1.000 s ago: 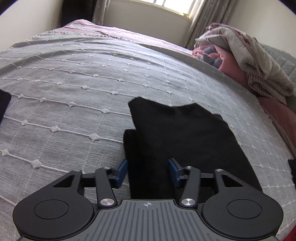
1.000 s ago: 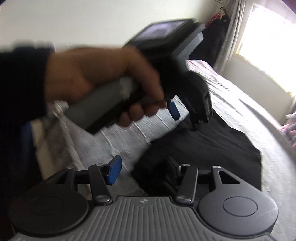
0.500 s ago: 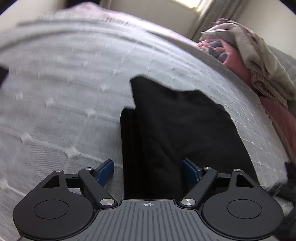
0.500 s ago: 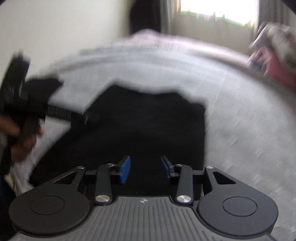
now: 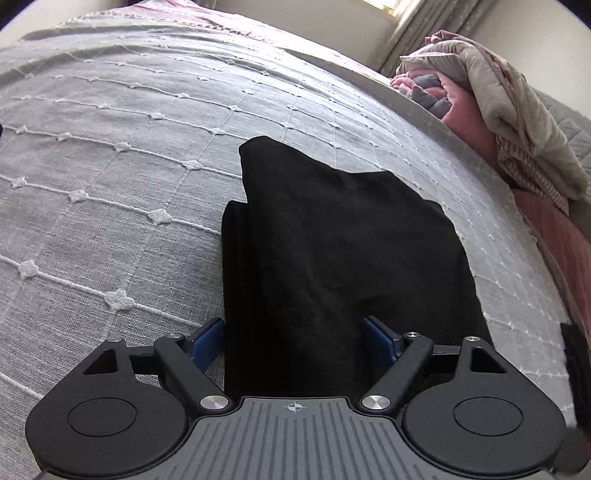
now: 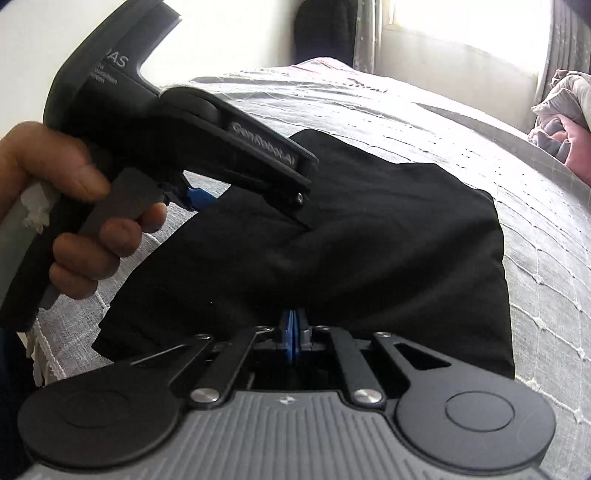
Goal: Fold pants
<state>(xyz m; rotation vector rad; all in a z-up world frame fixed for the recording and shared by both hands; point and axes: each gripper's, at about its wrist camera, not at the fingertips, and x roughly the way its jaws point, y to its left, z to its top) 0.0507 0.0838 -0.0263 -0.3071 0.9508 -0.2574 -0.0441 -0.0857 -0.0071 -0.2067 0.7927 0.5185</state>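
The black pants [image 5: 332,251] lie folded on the grey bedspread [image 5: 110,184]. In the left wrist view my left gripper [image 5: 295,338] is open, its blue pads wide apart on either side of the pants' near edge. In the right wrist view the pants [image 6: 369,236] fill the middle. My right gripper [image 6: 293,325] has its blue pads pressed together at the pants' near edge; whether cloth is between them is hidden. The left gripper [image 6: 192,192] also shows in the right wrist view, held by a hand over the pants' left side.
A pile of pink and beige bedding [image 5: 498,110] sits at the right of the bed, also seen in the right wrist view [image 6: 561,122]. The bed's white fringed edge [image 6: 48,354] is at the lower left. A window [image 6: 461,26] is behind the bed.
The left gripper opened wide and moved closer around the pants' near edge. The right gripper swung to the pants' edge and closed its pads.
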